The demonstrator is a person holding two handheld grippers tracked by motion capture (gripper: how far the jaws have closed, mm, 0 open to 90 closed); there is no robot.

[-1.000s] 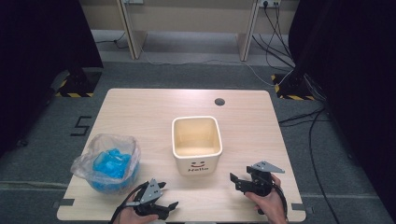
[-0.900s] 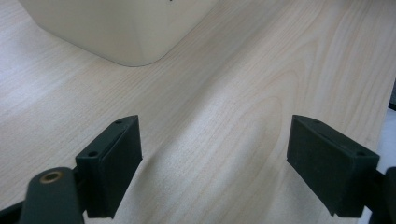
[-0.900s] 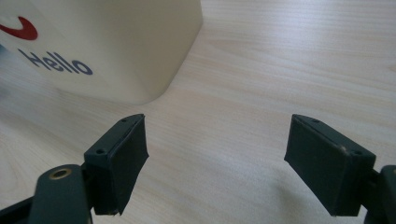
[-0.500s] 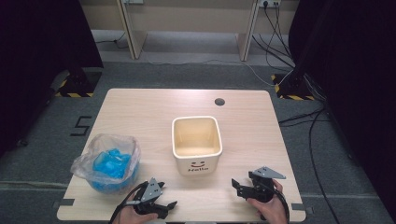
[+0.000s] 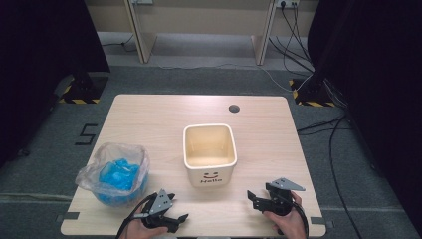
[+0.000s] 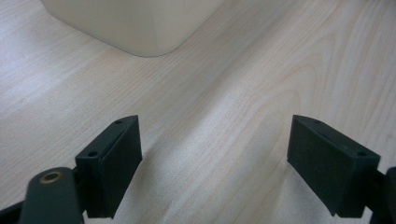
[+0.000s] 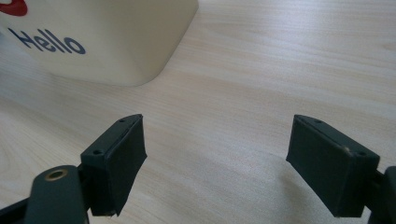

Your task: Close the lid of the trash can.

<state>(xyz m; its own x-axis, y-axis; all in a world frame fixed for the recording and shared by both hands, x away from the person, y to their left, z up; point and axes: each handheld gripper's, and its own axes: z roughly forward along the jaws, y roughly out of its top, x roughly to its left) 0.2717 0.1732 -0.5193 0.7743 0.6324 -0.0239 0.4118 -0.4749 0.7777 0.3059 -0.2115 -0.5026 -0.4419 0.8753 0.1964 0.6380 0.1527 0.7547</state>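
Between both tools [image 5: 181, 219] [image 5: 251, 199] stands a cream bin [image 5: 209, 154].

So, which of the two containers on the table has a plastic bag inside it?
The blue bucket near the table's left front corner: a clear plastic bag lines it. The cream square bin in the middle, marked "Hello", has no bag.

On the bench [image 5: 149, 124]: 1 cream tub [image 5: 209, 154], 1 plastic bag [image 5: 113, 172] of blue stuff, 2 grippers, left gripper [image 5: 182, 219] and right gripper [image 5: 252, 199].
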